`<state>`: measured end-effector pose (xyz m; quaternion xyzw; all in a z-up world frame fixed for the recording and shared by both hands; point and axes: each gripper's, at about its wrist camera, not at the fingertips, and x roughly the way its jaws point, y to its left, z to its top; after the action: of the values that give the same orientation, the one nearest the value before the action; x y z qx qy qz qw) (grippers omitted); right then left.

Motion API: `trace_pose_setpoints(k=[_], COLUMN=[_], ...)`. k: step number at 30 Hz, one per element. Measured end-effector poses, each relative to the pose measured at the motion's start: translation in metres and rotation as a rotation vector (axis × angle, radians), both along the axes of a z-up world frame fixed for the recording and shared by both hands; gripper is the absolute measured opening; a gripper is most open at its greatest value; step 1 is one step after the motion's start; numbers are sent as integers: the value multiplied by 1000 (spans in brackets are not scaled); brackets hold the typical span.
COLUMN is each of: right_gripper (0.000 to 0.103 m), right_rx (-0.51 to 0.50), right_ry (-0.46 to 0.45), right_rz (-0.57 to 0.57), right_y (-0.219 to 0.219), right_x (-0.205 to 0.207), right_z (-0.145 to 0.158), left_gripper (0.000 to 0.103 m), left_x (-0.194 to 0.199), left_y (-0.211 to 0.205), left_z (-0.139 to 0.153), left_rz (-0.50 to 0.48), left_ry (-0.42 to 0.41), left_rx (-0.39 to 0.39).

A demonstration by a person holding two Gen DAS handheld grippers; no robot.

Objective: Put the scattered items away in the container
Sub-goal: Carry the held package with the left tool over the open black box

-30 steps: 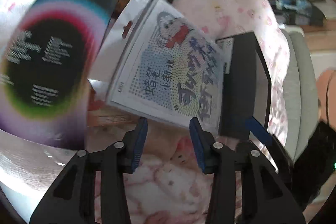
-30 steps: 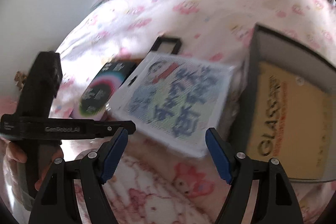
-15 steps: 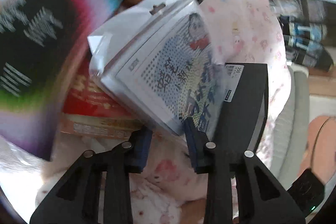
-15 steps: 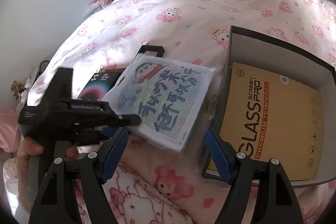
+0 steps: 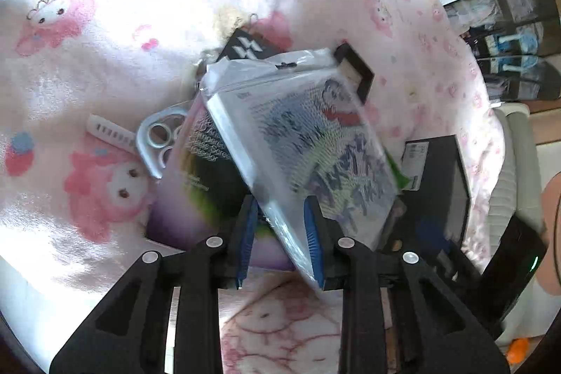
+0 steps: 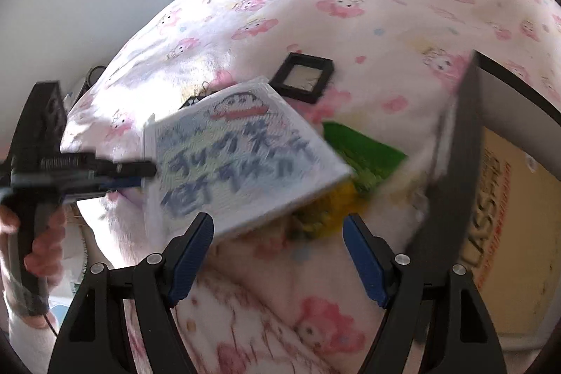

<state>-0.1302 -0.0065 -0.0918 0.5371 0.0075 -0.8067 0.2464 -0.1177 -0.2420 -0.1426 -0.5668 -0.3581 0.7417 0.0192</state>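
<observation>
The left gripper (image 5: 280, 233) closes its jaws on a cartoon-printed packet (image 5: 315, 142) lifted above the pink bedspread (image 5: 105, 23), beside the black box (image 6: 470, 163). A small black frame (image 6: 304, 76) lies behind. The right gripper (image 6: 277, 255) hovers wide, empty.

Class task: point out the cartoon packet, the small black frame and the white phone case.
cartoon packet (image 6: 238, 160), right wrist view, printed front.
small black frame (image 6: 303, 76), right wrist view, inner panel.
white phone case (image 5: 154, 137), left wrist view, camera corner.
</observation>
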Motion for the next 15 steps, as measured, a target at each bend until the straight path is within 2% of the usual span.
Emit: trace_pose_setpoints(k=[3, 9, 13, 15], right_gripper=[74, 74, 75, 75], right_rx=[27, 90, -27, -32], right_ry=[18, -39, -144, -147], right_rz=[-29, -137, -117, -76], right_y=[-9, -9, -7, -11], right_x=[-23, -69, -78, -69], right_z=[-8, -45, -57, -55], left_gripper=[29, 32, 32, 32], left_x=[2, 1, -3, -3], left_y=[9, 13, 12, 12], left_z=[-10, -11, -12, -8], left_rz=[-31, -16, 17, 8], left_ry=[7, 58, 67, 69], left_rx=[44, 0, -49, -108])
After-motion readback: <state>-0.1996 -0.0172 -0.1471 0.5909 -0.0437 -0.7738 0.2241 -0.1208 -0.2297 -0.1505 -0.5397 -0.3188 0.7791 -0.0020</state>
